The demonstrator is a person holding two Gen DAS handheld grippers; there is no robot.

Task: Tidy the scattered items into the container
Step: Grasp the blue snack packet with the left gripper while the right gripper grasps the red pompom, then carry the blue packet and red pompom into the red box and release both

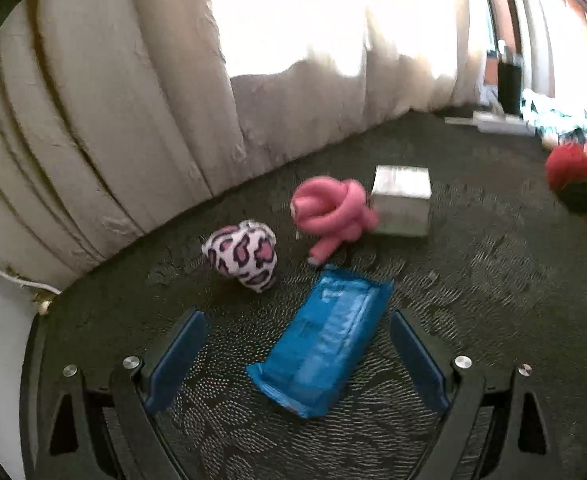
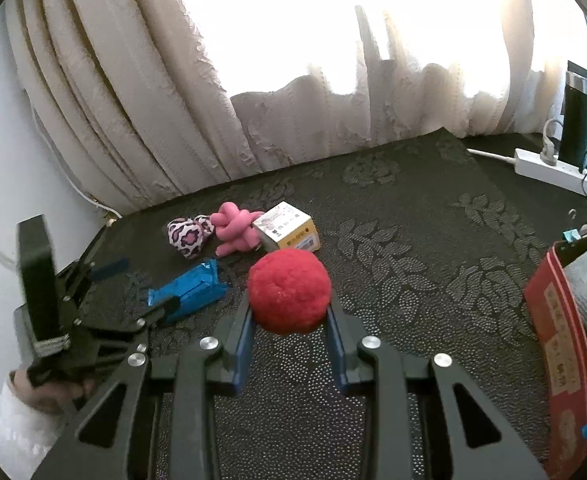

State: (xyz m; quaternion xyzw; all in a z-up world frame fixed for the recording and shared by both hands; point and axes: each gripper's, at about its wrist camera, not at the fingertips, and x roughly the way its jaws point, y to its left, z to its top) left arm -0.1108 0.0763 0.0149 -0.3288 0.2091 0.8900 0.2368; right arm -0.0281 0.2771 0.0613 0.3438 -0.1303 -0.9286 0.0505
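Our right gripper point(image 2: 289, 312) pinches the red pompom point(image 2: 289, 290) — we carry it level toward the red container point(image 2: 561, 344) at three o'clock. Left gripper point(image 1: 297, 356) stands spread around the blue packet point(image 1: 321, 340), not touching.

- On the tablecloth point(image 2: 393, 280), near its left edge, a packet point(image 2: 189, 290) lies nearest the front.
- Behind it, a patterned plush point(image 2: 189, 236), a knotted toy point(image 2: 235, 232) and a small box point(image 2: 287, 226) run left to right, the toy touching the box.
- A container point(image 2: 561, 344) stands at the right edge.
- A power strip point(image 2: 549, 170) lies at the far right corner.
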